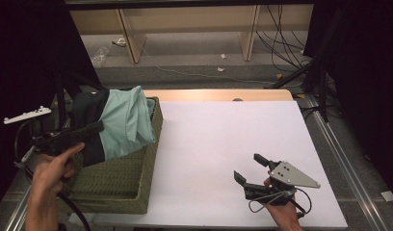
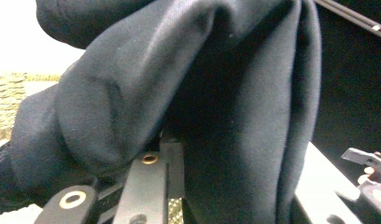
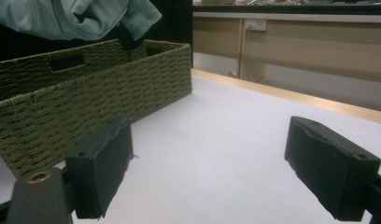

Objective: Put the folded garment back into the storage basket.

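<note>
Left gripper (image 1: pixel 91 129): pinched on the dark-and-mint garment (image 1: pixel 122 122), held above the wicker basket (image 1: pixel 137 178).
Right gripper (image 1: pixel 250 171): spread, empty, well apart on the table (image 1: pixel 209 139).
Nearer hand: left.

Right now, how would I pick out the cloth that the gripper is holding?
Find the green woven basket at the white table's left edge. Bunched above it hangs the garment, pinched by the left gripper: pale mint with dark navy parts, the only fabric there.

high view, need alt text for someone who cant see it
The left gripper is shut on a dark and pale-green garment, holding it over a woven green basket at the left of a white table. The right gripper rests open on the table, holding nothing.
</note>
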`<action>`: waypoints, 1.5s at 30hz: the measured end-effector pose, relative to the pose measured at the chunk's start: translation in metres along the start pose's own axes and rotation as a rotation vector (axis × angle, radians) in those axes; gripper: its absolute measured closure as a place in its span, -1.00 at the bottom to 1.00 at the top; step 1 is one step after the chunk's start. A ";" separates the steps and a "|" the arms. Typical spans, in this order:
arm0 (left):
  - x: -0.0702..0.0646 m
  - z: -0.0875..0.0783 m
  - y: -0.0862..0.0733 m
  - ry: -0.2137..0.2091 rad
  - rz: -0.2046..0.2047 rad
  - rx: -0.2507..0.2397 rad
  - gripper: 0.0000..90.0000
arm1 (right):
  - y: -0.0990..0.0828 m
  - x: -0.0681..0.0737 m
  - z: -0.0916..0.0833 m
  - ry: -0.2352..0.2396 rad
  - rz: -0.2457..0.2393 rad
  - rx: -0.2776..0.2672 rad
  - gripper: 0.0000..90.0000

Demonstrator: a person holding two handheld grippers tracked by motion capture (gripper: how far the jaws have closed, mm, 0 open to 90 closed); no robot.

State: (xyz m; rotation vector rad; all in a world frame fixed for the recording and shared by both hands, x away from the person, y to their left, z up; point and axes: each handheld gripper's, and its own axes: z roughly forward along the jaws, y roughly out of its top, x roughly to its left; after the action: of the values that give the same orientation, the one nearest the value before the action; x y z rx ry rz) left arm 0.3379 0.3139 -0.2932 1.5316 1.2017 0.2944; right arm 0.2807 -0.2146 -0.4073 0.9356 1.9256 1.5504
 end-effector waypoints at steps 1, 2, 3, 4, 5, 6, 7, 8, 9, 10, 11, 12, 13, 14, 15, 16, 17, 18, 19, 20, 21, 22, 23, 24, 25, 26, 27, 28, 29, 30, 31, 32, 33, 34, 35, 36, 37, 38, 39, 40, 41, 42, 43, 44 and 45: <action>0.001 0.000 0.000 0.004 0.000 0.002 0.52 | 0.000 0.000 0.000 0.000 0.000 0.000 -0.64; 0.002 0.000 0.000 0.009 0.000 0.004 0.52 | 0.000 0.000 0.000 0.000 0.001 0.003 -0.64; 0.003 0.000 0.000 0.013 0.002 0.006 0.52 | 0.000 0.000 0.000 0.000 0.001 0.003 -0.64; 0.004 -0.001 0.000 0.016 0.003 0.009 0.52 | 0.000 0.000 0.000 0.000 0.001 0.001 -0.64; 0.005 -0.001 -0.001 0.021 0.003 0.012 0.52 | 0.000 0.000 0.000 0.000 0.000 0.001 -0.64; 0.006 -0.001 -0.001 0.027 0.004 0.015 0.52 | 0.000 0.000 0.000 0.000 0.000 0.001 -0.64; 0.007 -0.002 -0.001 0.034 0.003 0.019 0.52 | 0.000 0.000 0.000 0.000 0.001 0.001 -0.64; 0.008 -0.002 -0.001 0.042 0.004 0.021 0.52 | 0.000 0.000 0.000 0.000 0.001 0.002 -0.64; 0.009 -0.002 -0.001 0.048 0.006 0.024 0.52 | 0.000 0.000 0.000 0.000 0.001 0.002 -0.64; 0.010 -0.003 -0.001 0.056 0.006 0.027 0.52 | 0.000 0.000 0.000 0.000 0.001 0.002 -0.64; 0.011 -0.003 -0.002 0.063 0.007 0.028 0.52 | 0.000 0.000 0.000 -0.001 0.000 0.004 -0.64; 0.012 -0.003 -0.002 0.066 0.008 0.030 0.52 | 0.000 0.000 0.000 -0.001 0.000 0.004 -0.64; 0.013 -0.002 -0.002 0.070 0.008 0.035 0.52 | 0.000 0.000 0.000 -0.001 0.000 0.004 -0.64; 0.014 -0.002 -0.003 0.072 0.009 0.041 0.52 | 0.000 0.000 0.000 -0.001 0.000 0.005 -0.64; 0.016 -0.001 -0.003 0.075 0.008 0.046 0.52 | 0.000 0.000 0.000 -0.001 0.000 0.005 -0.64; 0.017 -0.001 -0.004 0.080 0.007 0.053 0.52 | 0.000 0.000 0.000 -0.001 0.000 0.004 -0.64; 0.018 0.000 -0.004 0.082 0.006 0.057 0.52 | 0.000 0.000 0.000 -0.001 0.000 0.004 -0.64; 0.019 0.001 -0.005 0.086 0.009 0.064 0.52 | 0.000 0.000 0.000 0.000 0.000 0.005 -0.64; 0.021 0.002 -0.005 0.092 0.010 0.068 0.52 | 0.000 0.000 0.000 -0.001 0.000 0.005 -0.64; 0.021 0.003 -0.005 0.094 0.009 0.071 0.52 | 0.000 0.000 0.000 -0.001 0.000 0.005 -0.64; 0.023 0.003 -0.006 0.096 0.009 0.075 0.52 | 0.000 0.000 0.000 0.000 0.001 0.003 -0.64; 0.024 0.004 -0.006 0.096 0.010 0.079 0.52 | 0.000 0.000 0.000 0.000 0.001 0.003 -0.64; 0.025 0.004 -0.007 0.098 0.008 0.081 0.52 | 0.000 0.000 0.000 -0.001 0.000 0.005 -0.64; 0.027 0.004 -0.007 0.101 0.006 0.086 0.52 | 0.000 0.000 0.000 -0.001 0.000 0.005 -0.64; 0.028 0.005 -0.008 0.107 0.009 0.089 0.52 | 0.000 0.000 0.000 -0.001 0.000 0.005 -0.64; 0.029 0.005 -0.008 0.112 0.007 0.092 0.52 | 0.000 0.000 0.000 0.000 0.000 0.005 -0.64; 0.030 0.005 -0.009 0.118 0.009 0.095 0.52 | 0.000 0.000 0.000 0.000 0.000 0.005 -0.64; 0.032 0.005 -0.009 0.122 0.007 0.099 0.52 | 0.000 0.000 0.000 -0.001 -0.001 0.005 -0.64; 0.033 0.005 -0.010 0.125 0.003 0.103 0.52 | 0.000 0.000 0.000 0.000 -0.001 0.005 -0.64; 0.034 0.006 -0.010 0.125 0.004 0.109 0.52 | 0.000 0.000 0.000 0.000 0.000 0.005 -0.64; 0.035 0.006 -0.011 0.126 0.005 0.115 0.52 | 0.000 0.000 0.000 -0.001 -0.001 0.005 -0.64; 0.036 0.007 -0.011 0.125 0.004 0.124 0.52 | 0.000 0.000 0.000 -0.001 0.000 0.005 -0.64; 0.036 0.008 -0.012 0.124 0.004 0.132 0.52 | 0.000 0.000 0.000 -0.001 0.000 0.005 -0.64; 0.037 0.009 -0.012 0.124 0.004 0.138 0.52 | 0.000 0.000 0.000 0.000 -0.001 0.004 -0.64; 0.038 0.010 -0.013 0.125 0.005 0.144 0.52 | 0.000 0.000 0.000 0.000 -0.001 0.004 -0.64; 0.039 0.011 -0.013 0.125 0.006 0.149 0.52 | 0.000 0.000 0.000 0.000 -0.001 0.004 -0.64; 0.040 0.012 -0.014 0.126 0.003 0.154 0.52 | 0.000 0.000 0.000 0.000 -0.001 0.004 -0.64; 0.040 0.013 -0.015 0.128 0.002 0.162 0.52 | 0.000 0.000 0.000 0.000 -0.001 0.005 -0.64; 0.041 0.015 -0.015 0.130 0.005 0.170 0.52 | 0.000 0.000 0.000 -0.001 -0.002 0.007 -0.64; 0.041 0.016 -0.016 0.133 0.005 0.178 0.52 | 0.000 0.000 0.000 -0.001 -0.002 0.006 -0.64; 0.042 0.017 -0.017 0.136 0.006 0.185 0.52 | 0.000 0.000 0.000 -0.001 -0.002 0.006 -0.64; 0.043 0.018 -0.017 0.138 0.007 0.192 0.52 | 0.000 0.000 0.000 -0.001 -0.002 0.006 -0.64; 0.043 0.019 -0.018 0.140 0.007 0.196 0.52 | 0.000 0.000 0.000 -0.001 -0.003 0.004 -0.64; 0.044 0.020 -0.018 0.144 0.008 0.199 0.51 | 0.000 0.000 0.000 -0.001 -0.003 0.006 -0.64; 0.045 0.021 -0.019 0.144 0.008 0.201 0.52 | 0.000 0.000 0.000 -0.001 -0.003 0.007 -0.64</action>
State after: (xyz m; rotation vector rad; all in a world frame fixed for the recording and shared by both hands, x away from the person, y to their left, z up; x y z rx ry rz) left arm 0.3636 0.3345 -0.3345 1.7119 1.3726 0.3004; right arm 0.2812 -0.2148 -0.4073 0.9366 1.9318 1.5420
